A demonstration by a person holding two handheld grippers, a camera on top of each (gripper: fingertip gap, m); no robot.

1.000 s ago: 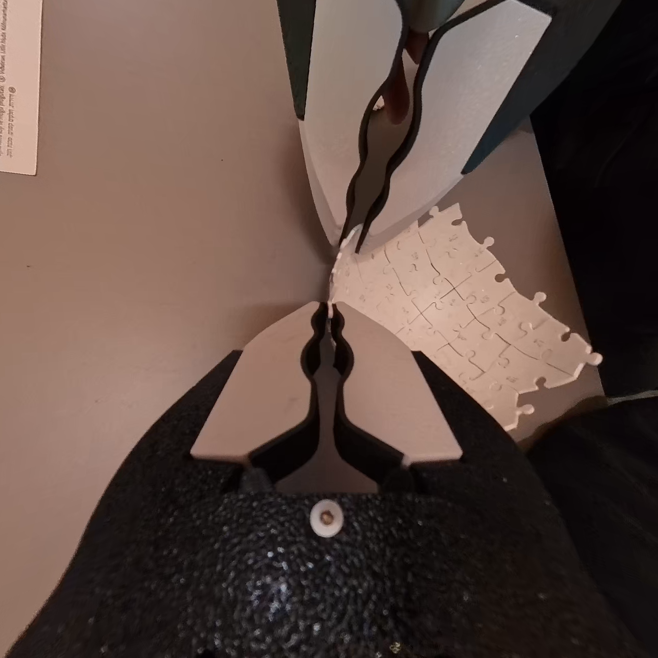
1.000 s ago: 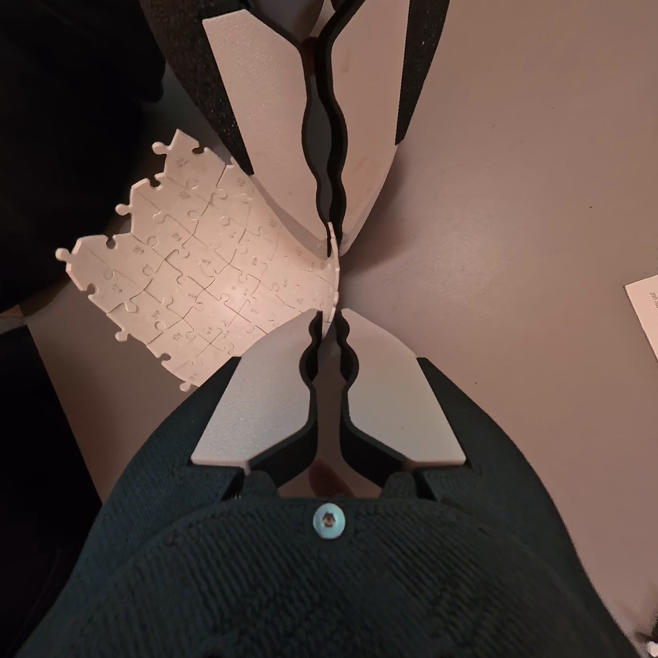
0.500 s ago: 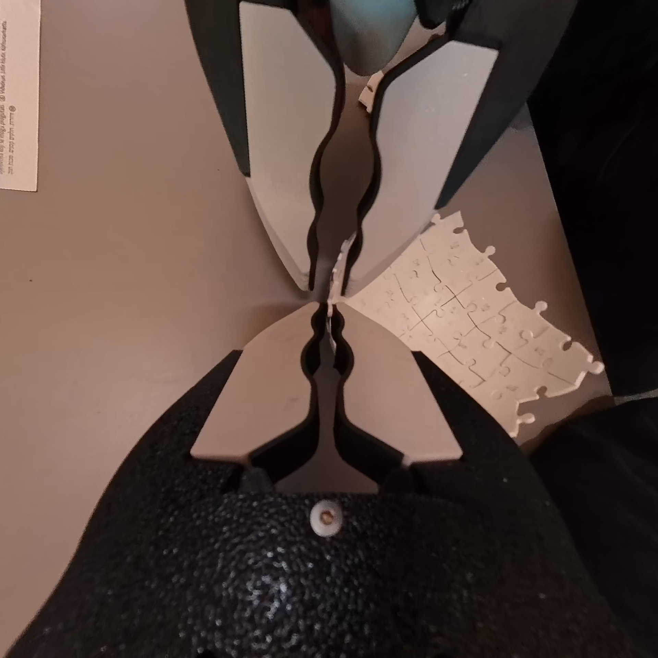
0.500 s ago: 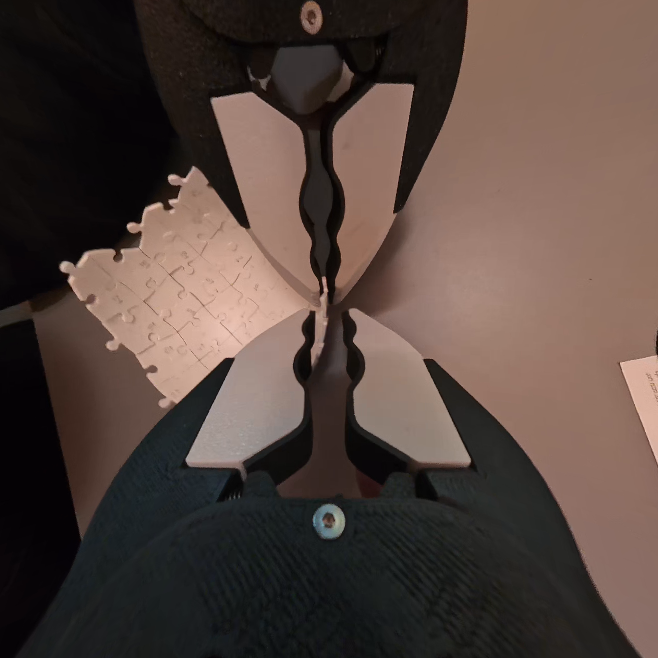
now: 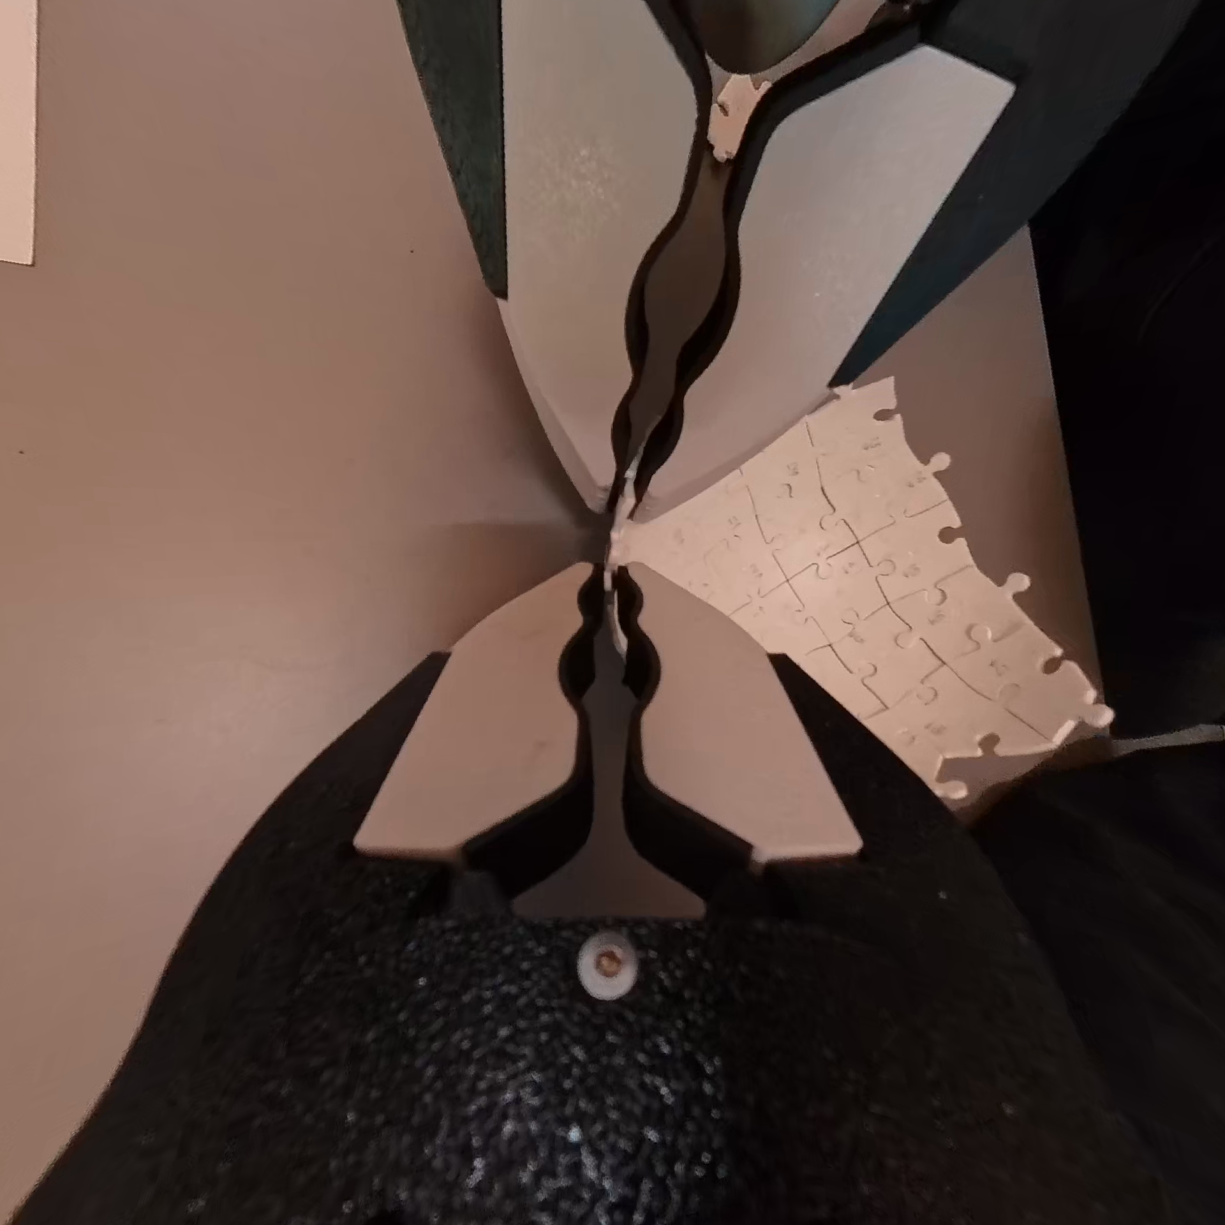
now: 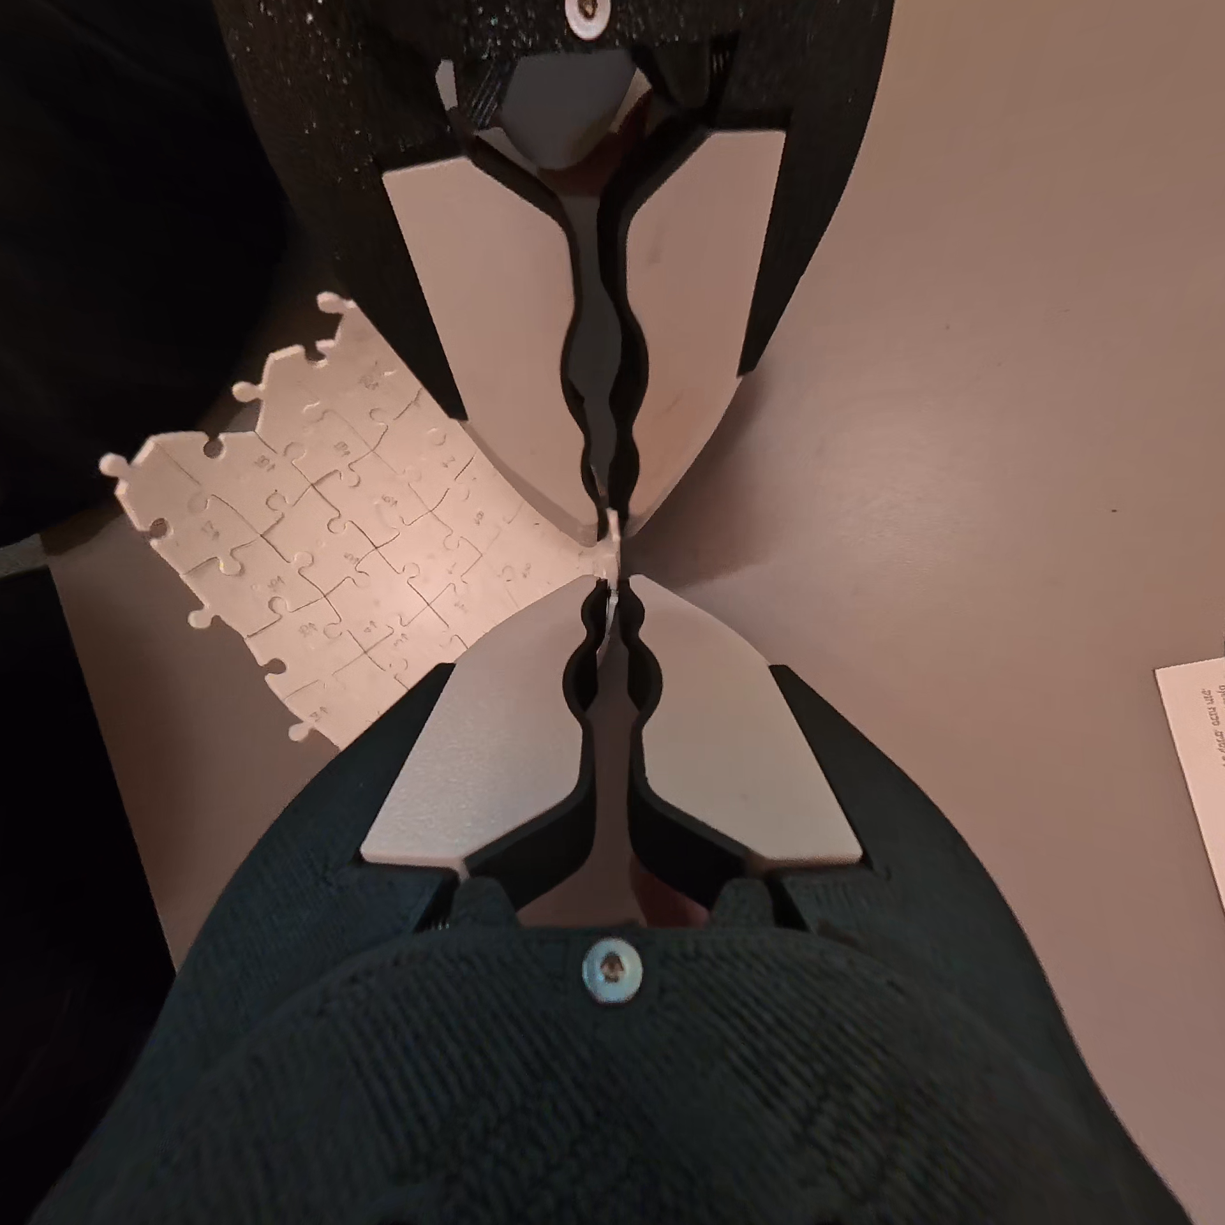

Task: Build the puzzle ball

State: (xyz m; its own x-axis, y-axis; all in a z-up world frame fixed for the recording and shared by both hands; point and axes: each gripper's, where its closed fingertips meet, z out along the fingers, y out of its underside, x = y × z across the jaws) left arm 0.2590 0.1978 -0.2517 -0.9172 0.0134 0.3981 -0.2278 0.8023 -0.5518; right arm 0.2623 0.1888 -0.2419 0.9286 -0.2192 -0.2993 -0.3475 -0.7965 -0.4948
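Two grippers, left point(image 5: 613, 583) and right point(image 6: 613, 596), tip to tip, both pinching puzzle sheet point(image 5: 862, 596) edge above table point(image 5: 232, 464).

The left gripper point(image 5: 613, 583) is built from a black, coarsely grained, glittering plastic body. Two pale grey, flat-faced fingers point(image 5: 504, 716) are set into it, each edged on the inner side with a black wavy rubber pad. A round white-washered screw point(image 5: 606, 970) is seated at the body's centre, just below the finger roots.

The right gripper point(image 6: 613, 596) is shaped alike, but its body is printed in dark green plastic marked with fine diagonal layer lines. Its pale grey fingers point(image 6: 490, 749) are lined with the same black wavy pads, and a silver hex-socket screw point(image 6: 612, 972) is set at the centre.
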